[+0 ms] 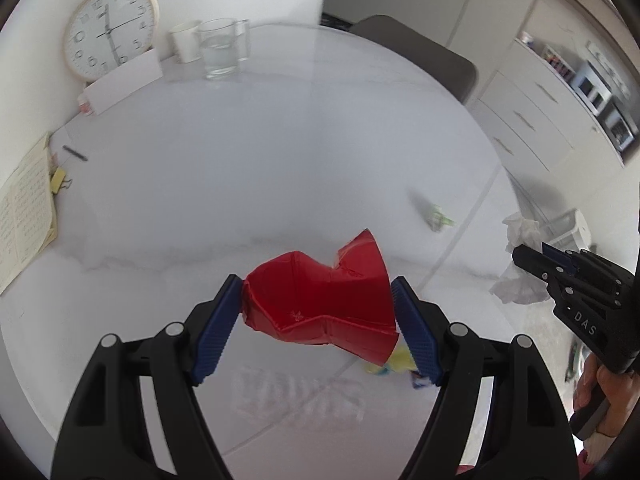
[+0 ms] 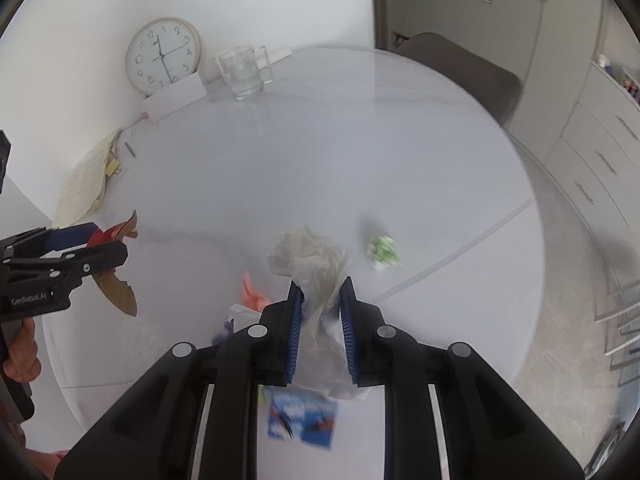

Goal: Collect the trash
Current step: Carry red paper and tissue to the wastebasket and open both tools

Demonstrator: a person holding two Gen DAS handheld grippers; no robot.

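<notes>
Left gripper clamps crushed red cup above table; right gripper pinches crumpled tissue. Step: carrying trash. Next: drop both in bin, unseen; green wrapper remains on table.

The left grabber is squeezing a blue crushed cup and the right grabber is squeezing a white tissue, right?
Not quite: the crushed cup in the left gripper is red, not blue, as the left wrist view shows. Only the gripper's pads are blue. The right gripper does hold the white tissue.
</notes>
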